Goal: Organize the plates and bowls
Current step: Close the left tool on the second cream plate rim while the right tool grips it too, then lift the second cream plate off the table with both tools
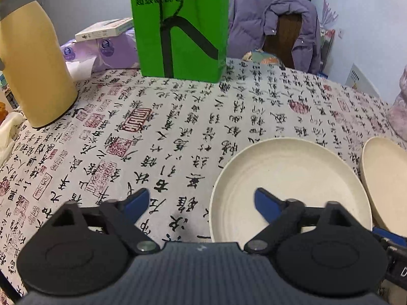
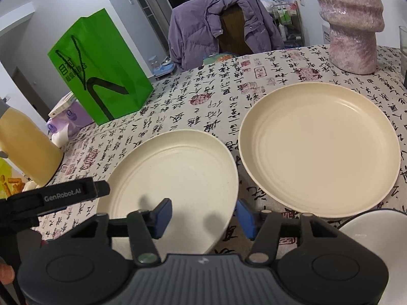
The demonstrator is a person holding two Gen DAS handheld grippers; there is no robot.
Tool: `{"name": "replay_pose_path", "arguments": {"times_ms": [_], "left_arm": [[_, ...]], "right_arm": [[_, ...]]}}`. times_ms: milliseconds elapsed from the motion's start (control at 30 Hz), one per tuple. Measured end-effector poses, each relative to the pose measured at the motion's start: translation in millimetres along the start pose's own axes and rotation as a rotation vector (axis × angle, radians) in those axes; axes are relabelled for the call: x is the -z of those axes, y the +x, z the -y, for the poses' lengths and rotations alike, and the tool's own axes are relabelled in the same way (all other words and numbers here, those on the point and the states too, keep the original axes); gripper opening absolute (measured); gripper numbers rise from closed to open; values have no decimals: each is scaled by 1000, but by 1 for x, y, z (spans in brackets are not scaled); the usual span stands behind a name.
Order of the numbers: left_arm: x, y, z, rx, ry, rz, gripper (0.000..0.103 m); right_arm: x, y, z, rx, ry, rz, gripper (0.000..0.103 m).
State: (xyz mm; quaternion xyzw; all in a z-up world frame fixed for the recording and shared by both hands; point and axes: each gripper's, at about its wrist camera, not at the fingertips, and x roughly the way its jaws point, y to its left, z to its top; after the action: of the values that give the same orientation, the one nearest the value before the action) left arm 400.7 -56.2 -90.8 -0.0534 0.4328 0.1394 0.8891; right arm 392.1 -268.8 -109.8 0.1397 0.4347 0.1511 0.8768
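Observation:
Two cream plates lie flat side by side on the calligraphy tablecloth. The nearer plate [image 2: 175, 172] also shows in the left wrist view [image 1: 287, 178]. The larger plate [image 2: 320, 147] sits to its right and shows at the right edge of the left wrist view [image 1: 384, 178]. A white bowl [image 2: 374, 244] peeks in at the lower right. My left gripper [image 1: 201, 204] is open and empty, its right finger over the nearer plate's left rim. My right gripper [image 2: 203, 216] is open and empty, straddling that plate's near right rim.
A green paper bag [image 1: 178, 25] stands at the back of the table [image 1: 178, 127], a yellow thermos [image 1: 35, 58] at the left, tissue packs [image 1: 101, 50] behind it. A pink vase [image 2: 353, 20] stands at the back right. A chair with a purple jacket [image 2: 223, 23] sits behind the table.

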Motion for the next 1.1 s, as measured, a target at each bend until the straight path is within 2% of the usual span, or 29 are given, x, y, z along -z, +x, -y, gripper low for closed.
{"name": "replay_pose_path", "arguments": {"times_ms": [100,133,267,400,633,967,1100], "left_arm": [[0,6,3,9,12,-39,70],[0,7,4,10,14,-48,63],[1,14,5,20,17,-85,44],[4,19,5,38,18,-119,18],[4,19,6,34,32,-108,18],[5,18,10,12,52,-96,18],[6,18,11,-16,67,-82,19]], "right_arm": [[1,1,0,8,2,8,51],[1,2,0,12,2,9,50],[3,6,1,20,3,5,40],[4,10,1,24,-5,-1,35],[8,15,-5,58,-45,-6,29],[9,17,-5,57,-51,-19,27],[9,16,-1,45,-34,-9,15]]}}
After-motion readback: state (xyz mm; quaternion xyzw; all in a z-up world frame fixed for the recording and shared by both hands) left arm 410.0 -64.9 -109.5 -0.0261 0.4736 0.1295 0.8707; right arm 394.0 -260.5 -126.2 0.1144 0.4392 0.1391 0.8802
